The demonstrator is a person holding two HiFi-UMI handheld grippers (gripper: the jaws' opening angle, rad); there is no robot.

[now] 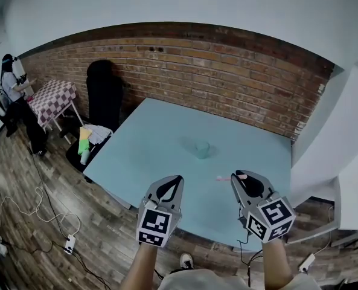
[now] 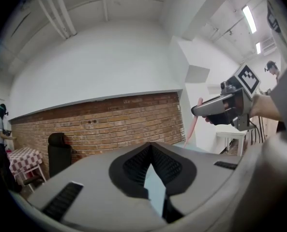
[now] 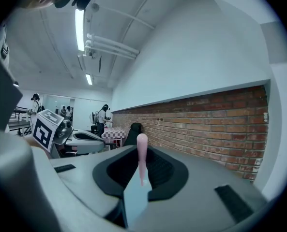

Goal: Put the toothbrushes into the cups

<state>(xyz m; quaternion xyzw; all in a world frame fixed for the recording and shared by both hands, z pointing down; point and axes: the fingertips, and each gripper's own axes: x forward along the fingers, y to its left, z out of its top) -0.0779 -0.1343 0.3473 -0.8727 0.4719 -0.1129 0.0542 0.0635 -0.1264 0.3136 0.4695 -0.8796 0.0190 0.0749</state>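
Head view, cup: a clear, pale cup stands upright near the middle of the light blue table.
Toothbrush: a pink toothbrush is on the near side of the cup and a little to its right, apart from it. It points leftward out of the right gripper.
Right gripper: the right gripper is nearer than the cup and to its right. In the right gripper view its jaws are clamped on the toothbrush, which sticks up between the pads.
Left gripper: the left gripper is nearer than the cup and slightly to its left. In the left gripper view its tips are pressed together with nothing held, and a sliver of table shows through the gap lower down.
Between: only bare tabletop lies between the toothbrush and the cup.
Left gripper view, side look: the toothbrush hangs slantwise from the raised right gripper. Whether its lower end touches the table cannot be told.
Beyond the cup: a brick wall runs behind the table's far edge. A black upright shape leans on it, far to the cup's left.
Left of the cup, off the table: a checked table with a person beside it. Cables and a power strip lie on the wooden floor.
Right of the cup: a white partition stands past the table's edge.
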